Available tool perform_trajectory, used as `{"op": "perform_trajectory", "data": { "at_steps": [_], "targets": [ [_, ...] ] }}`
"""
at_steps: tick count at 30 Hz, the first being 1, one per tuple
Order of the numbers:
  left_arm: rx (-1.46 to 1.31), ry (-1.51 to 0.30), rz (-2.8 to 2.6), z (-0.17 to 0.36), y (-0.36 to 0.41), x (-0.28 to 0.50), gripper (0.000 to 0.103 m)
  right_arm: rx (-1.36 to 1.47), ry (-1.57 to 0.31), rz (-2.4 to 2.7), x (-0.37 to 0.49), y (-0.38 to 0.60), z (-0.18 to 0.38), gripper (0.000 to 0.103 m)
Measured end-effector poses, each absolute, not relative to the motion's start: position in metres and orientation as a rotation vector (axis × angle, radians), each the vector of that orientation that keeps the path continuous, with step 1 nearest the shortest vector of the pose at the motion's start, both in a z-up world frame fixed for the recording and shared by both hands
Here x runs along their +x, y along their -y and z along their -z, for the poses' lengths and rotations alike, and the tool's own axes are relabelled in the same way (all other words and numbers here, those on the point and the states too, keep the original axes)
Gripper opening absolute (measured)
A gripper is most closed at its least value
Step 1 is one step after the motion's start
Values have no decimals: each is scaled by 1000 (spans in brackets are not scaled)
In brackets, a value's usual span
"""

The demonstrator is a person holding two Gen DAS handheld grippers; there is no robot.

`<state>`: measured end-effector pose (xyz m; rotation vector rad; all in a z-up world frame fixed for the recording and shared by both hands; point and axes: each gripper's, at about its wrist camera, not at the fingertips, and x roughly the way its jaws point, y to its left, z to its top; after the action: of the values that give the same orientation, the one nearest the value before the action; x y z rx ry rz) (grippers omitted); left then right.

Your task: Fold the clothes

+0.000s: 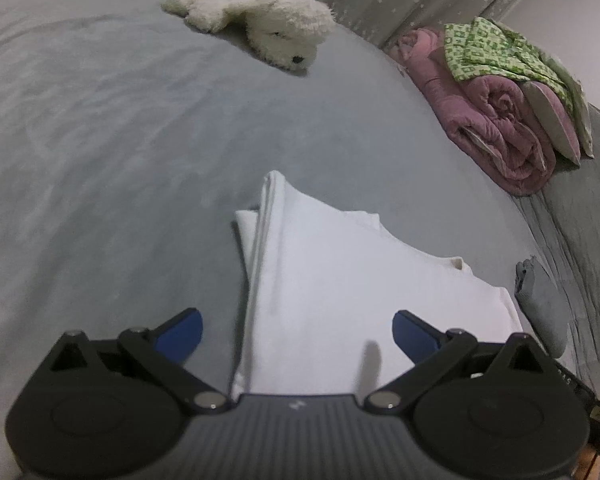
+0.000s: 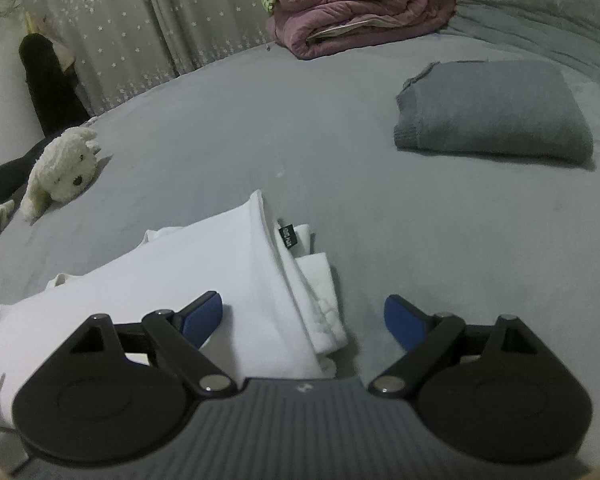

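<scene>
Where each tool (image 1: pixel 298 334) intrudes, white garment (image 1: pixel 340 280) vanishes — hidden.

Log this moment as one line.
left tongs: open | right tongs: open | white garment: partly folded, unheld | grey garment: folded

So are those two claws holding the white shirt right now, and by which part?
Nothing is held. The left gripper and the right gripper are both open above the white shirt, their pads clear of the cloth.

On the bed: one white garment (image 2: pixel 204 264), one folded grey garment (image 2: pixel 496 116), one plush dog (image 1: pixel 260 20), one pink quilt (image 2: pixel 360 4).
</scene>
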<state>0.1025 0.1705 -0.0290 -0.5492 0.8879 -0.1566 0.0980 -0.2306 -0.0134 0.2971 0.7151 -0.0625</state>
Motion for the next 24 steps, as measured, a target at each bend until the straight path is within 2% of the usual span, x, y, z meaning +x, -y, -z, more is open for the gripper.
{"op": "perform_trajectory", "data": {
  "at_steps": [12,18,24],
  "targets": [
    [-655,-965,166,19,-179,65,101,267,-635,89,86,227,-11,91],
    [-806,-997,207,33,-168,59,100,246,-603,47,80,214,-20,91],
    [-872,-897,84,37,-147,47,100,193,-580,-4,77,194,-21,91]
  ]
}}
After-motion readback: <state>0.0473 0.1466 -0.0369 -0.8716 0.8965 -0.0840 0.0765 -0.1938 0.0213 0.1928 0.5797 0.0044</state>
